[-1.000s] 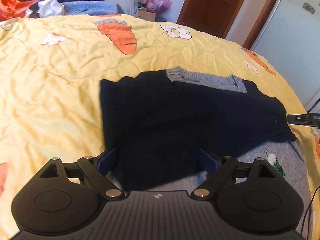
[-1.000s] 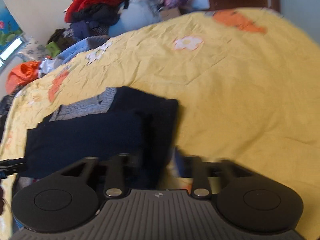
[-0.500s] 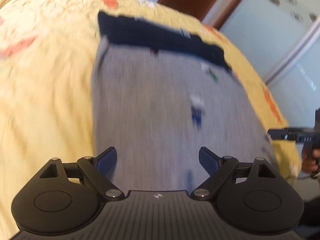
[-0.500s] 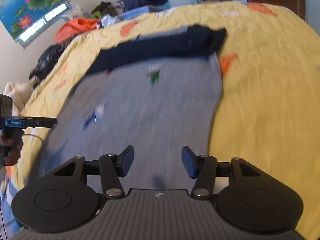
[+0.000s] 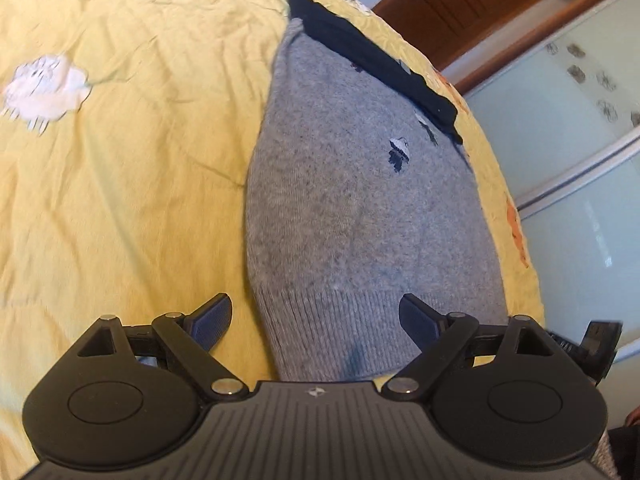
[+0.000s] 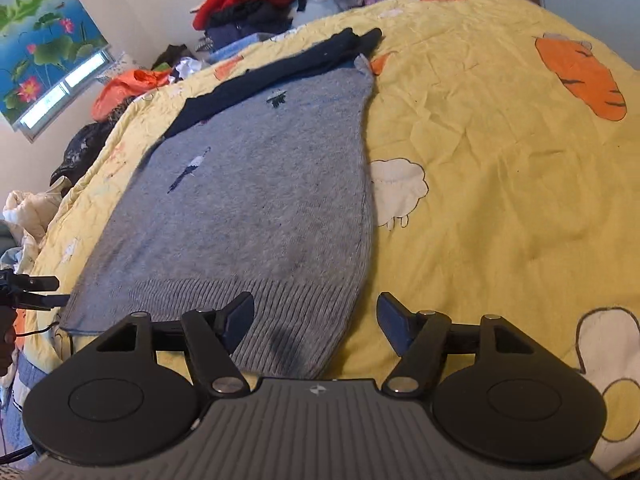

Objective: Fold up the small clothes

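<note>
On the bedspread (image 6: 500,168), sweater (image 6: 256,200) lies hem nearest.

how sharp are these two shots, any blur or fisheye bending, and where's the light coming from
Left wrist view: the yellow bedspread smears slightly at the left edge, the grey sweater stays sharp, and the wardrobe door bows. Right wrist view: mostly crisp, the bed's edge curves, and daylight shows under the blind.

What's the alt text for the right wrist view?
A grey knit sweater lies flat on a yellow cartoon-print bedspread, its dark sleeves folded across the far end. The right tongs are opening over its ribbed hem corner, gripping nothing. Piled clothes sit beyond the bed.
</note>
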